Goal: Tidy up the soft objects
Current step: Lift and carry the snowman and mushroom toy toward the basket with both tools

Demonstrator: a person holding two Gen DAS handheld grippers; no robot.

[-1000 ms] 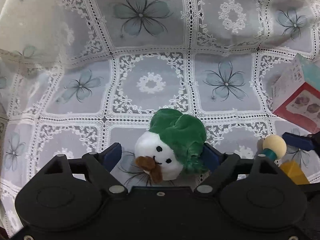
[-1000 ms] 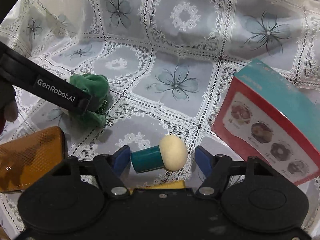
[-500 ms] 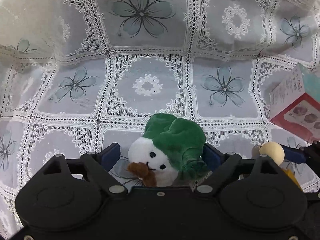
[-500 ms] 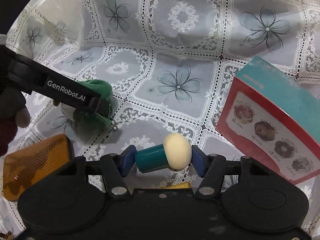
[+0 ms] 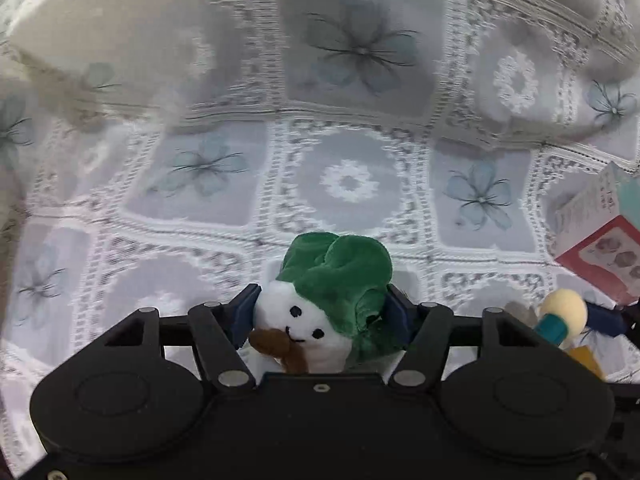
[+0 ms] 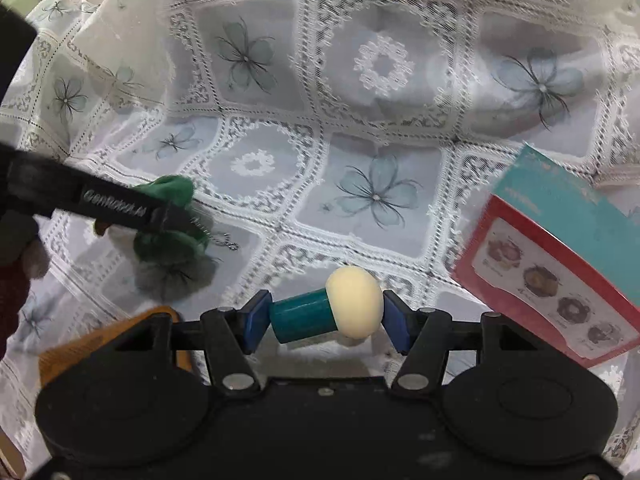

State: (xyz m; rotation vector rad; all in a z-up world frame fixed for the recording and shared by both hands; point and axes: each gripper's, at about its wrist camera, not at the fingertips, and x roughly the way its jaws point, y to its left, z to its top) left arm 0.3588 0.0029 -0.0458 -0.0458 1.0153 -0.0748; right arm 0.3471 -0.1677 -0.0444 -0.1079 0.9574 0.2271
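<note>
Plush snowman (image 5: 320, 312), soft, light and squashy, was seen between the closing pads of the left gripper (image 5: 322, 314) near the lace cloth (image 5: 348, 184), best taken across its body; a mushroom toy (image 6: 328, 310) was clamped endwise in the right gripper (image 6: 326, 316).

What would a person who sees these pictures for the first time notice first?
Most striking is the snowman plush with a green hat, low in the middle of the left wrist view, between the left gripper jaws, which are closing on it. In the right wrist view, the right gripper clamps a teal and cream mushroom toy end to end. Behind both lies a lace tablecloth with flowers, and a red and teal box is at the right.
</note>
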